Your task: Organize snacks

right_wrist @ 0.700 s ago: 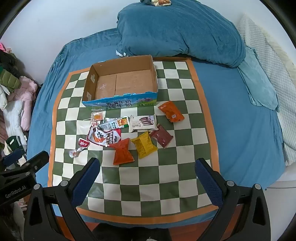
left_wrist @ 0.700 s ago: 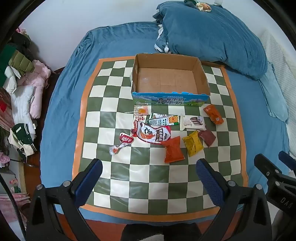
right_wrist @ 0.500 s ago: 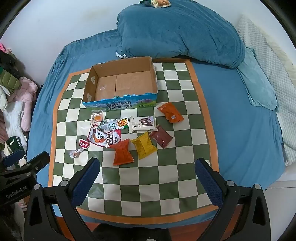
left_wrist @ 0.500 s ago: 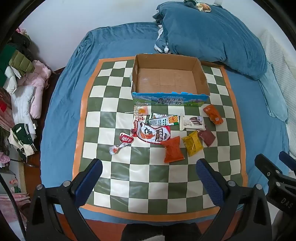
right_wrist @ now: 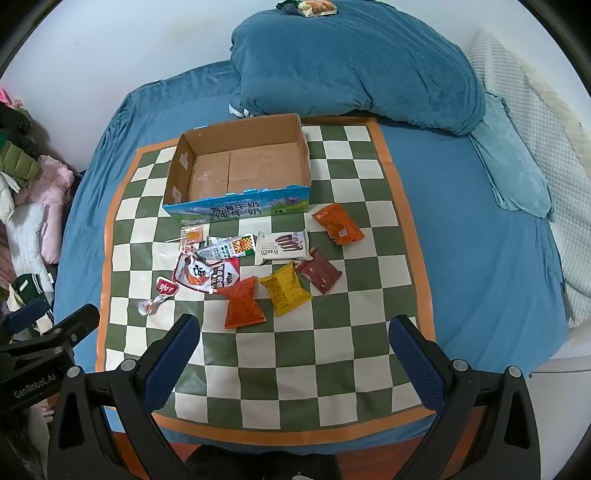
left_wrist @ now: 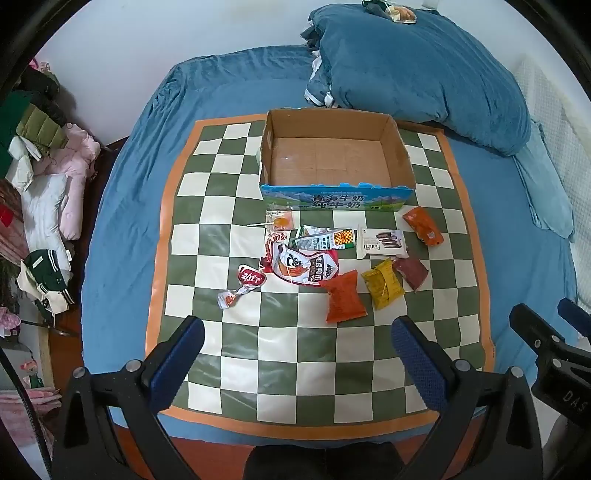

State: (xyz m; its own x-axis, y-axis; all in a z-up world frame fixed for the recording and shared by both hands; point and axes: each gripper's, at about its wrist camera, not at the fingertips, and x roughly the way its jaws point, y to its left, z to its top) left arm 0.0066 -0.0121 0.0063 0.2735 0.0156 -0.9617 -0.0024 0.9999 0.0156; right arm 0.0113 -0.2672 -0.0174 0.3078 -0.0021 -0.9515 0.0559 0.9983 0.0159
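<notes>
Nearest the cameras, the left gripper (left_wrist: 295, 354) and the right gripper (right_wrist: 293, 352) both hang above the near edge of the bed with their blue-padded jaws spread wide and nothing between them. Below them lies a green-and-cream checkered mat (left_wrist: 314, 369) with an orange border, spread flat over a blue bedsheet (left_wrist: 125, 221). The snacks sit loose in a cluster at the middle of the mat: an orange-red packet (left_wrist: 344, 297) nearest, a yellow packet (left_wrist: 382, 283) just beside it on the right, then a dark red packet (left_wrist: 410, 271), and to the left a small red-and-white wrapper (left_wrist: 243, 284) lying a little apart. Behind these are a large white-and-red pouch (left_wrist: 304, 266), a white wafer pack (left_wrist: 381, 242), a green-and-white pack (left_wrist: 325, 239), a lollipop (left_wrist: 279, 221) in clear wrap, and an orange packet (left_wrist: 423, 230) off to the right. Just beyond the cluster stands an open cardboard box (left_wrist: 334, 184) with a blue printed front wall, nothing visible inside. Farther back a bunched blue duvet (left_wrist: 413, 70) rests against a white wall (left_wrist: 166, 33), with a small snack bag (right_wrist: 314, 5) on top of it. A pale blue pillow (right_wrist: 513, 173) and a white textured blanket (right_wrist: 535, 129) lie on the right; clothes are heaped (left_wrist: 40, 177) on the left beside the bed.
</notes>
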